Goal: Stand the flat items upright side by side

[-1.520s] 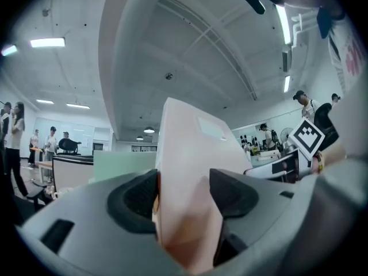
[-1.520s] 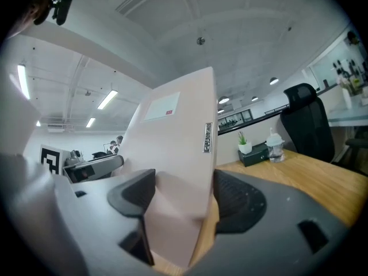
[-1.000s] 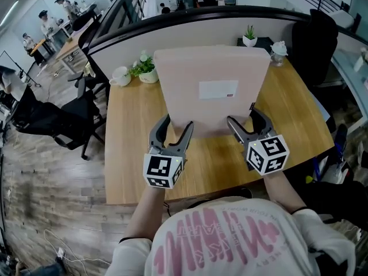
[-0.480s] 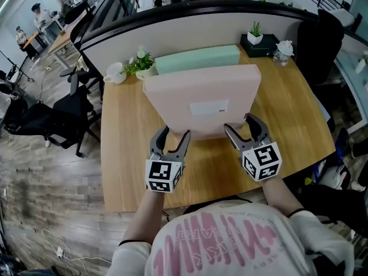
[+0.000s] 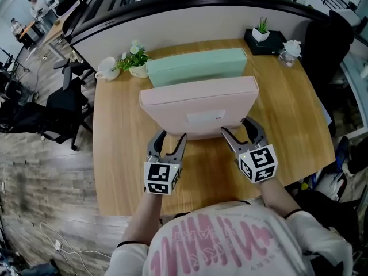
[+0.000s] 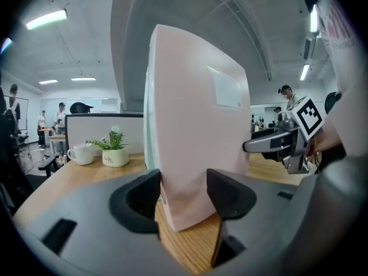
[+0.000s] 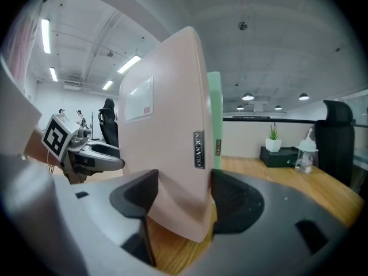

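The pink box (image 5: 198,105) stands on edge across the middle of the wooden surface (image 5: 115,154), its broad face with a white label (image 5: 204,118) turned toward the person and leaning a little back. Just behind it, closer to the partition (image 5: 172,22), a green box (image 5: 195,66) stands upright on its long edge, parallel to the pink one. In the right gripper view its green edge (image 7: 214,119) shows close behind the pink box (image 7: 167,131), and a small metal tag (image 7: 199,149) sits on the pink box's narrow side. Whether the two boxes touch cannot be told, nor whether the pink box's bottom edge is down on the wood.

The left gripper (image 5: 171,137) has the pink box's lower left corner and the right gripper (image 5: 237,126) its lower right corner. In the left gripper view the fingers (image 6: 146,191) press on both faces of the pink box (image 6: 195,125), having just been closing on it. In the right gripper view the fingers (image 7: 233,197) are likewise clamped on the corner, set moderately wide by the box's thickness.

Farther out, a white mug (image 5: 107,69) and a small potted plant (image 5: 135,59) stand at the surface's far left, near the green box's end. At the far right are a black box (image 5: 270,39) carrying another small plant (image 5: 261,32), and a clear bottle (image 5: 290,49) beside it. Black office chairs (image 5: 57,105) stand on the floor to the left.
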The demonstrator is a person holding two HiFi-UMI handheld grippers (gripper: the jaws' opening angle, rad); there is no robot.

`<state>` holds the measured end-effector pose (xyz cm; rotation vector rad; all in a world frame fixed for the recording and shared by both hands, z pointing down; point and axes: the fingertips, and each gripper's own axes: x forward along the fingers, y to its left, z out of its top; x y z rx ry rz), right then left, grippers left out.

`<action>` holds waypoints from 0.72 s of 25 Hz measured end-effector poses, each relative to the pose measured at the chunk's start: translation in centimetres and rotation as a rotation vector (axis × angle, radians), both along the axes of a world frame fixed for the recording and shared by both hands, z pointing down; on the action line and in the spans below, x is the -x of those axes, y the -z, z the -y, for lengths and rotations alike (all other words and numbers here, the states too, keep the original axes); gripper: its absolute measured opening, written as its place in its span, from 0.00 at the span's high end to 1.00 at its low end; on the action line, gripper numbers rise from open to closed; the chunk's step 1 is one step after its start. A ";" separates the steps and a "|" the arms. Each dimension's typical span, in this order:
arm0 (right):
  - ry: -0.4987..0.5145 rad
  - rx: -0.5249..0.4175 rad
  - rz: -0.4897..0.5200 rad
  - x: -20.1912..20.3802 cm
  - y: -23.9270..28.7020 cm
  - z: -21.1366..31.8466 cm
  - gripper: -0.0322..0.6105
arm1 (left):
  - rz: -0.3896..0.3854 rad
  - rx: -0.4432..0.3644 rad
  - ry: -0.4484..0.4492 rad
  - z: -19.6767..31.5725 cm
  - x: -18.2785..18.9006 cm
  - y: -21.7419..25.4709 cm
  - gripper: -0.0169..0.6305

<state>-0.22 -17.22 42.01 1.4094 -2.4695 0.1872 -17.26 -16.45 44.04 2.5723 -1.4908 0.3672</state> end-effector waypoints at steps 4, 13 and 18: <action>0.017 0.005 0.000 -0.2 -0.5 1.1 0.50 | 0.018 0.006 0.010 0.8 -0.3 -0.3 0.60; 0.022 0.029 0.010 -0.6 -1.6 2.8 0.50 | 0.050 0.006 0.024 2.4 -0.5 -0.3 0.61; 0.026 0.040 0.028 -0.6 -1.7 3.7 0.50 | 0.048 0.024 0.037 3.3 -0.5 -0.2 0.61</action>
